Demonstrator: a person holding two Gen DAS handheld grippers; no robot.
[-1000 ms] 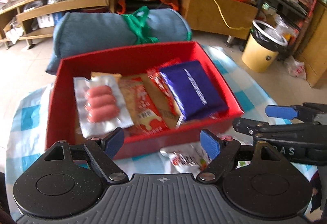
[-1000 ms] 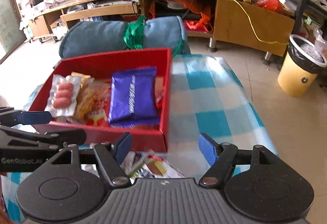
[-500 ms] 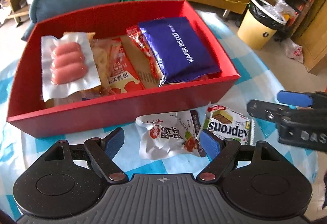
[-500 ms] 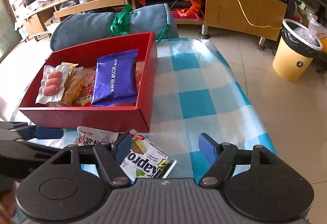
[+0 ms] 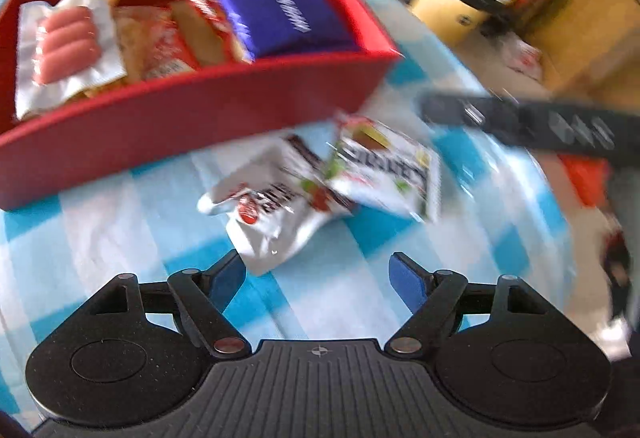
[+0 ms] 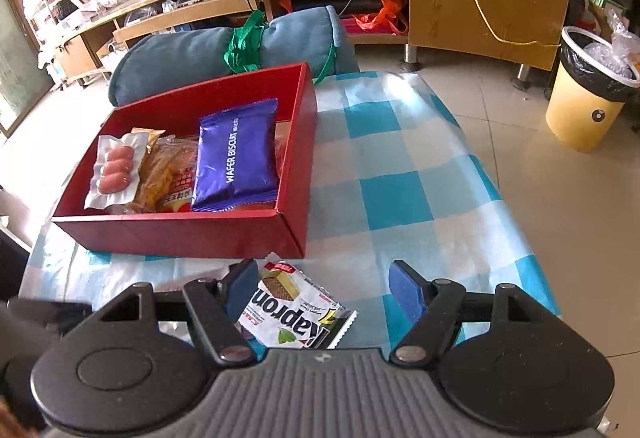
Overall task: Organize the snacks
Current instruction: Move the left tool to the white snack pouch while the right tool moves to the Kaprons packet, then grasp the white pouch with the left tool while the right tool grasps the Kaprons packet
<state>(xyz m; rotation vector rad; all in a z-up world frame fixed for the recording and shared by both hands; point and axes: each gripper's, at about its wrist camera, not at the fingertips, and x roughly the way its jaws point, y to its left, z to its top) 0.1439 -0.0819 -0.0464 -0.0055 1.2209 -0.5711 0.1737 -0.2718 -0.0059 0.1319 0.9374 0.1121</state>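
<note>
Two loose packets lie on the table (image 6: 400,174) in front of the red box (image 6: 192,234): a silver pouch (image 5: 272,222) and a wafer packet (image 6: 296,314). Both the left gripper (image 5: 316,278) and the right gripper (image 6: 320,286) have jaws wide open, holding nothing. The wafer packet sits toward nine o'clock between the right jaws, so centring over it before closing, then lifting over the box's near wall, looks best.

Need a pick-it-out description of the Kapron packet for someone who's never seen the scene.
Find the red box on the blue-checked cloth. The Kapron packet lies on the cloth just outside the box's near wall. Beside it is a silvery white pouch; only this one has big black "Kapron" lettering and a wafer picture.
</note>
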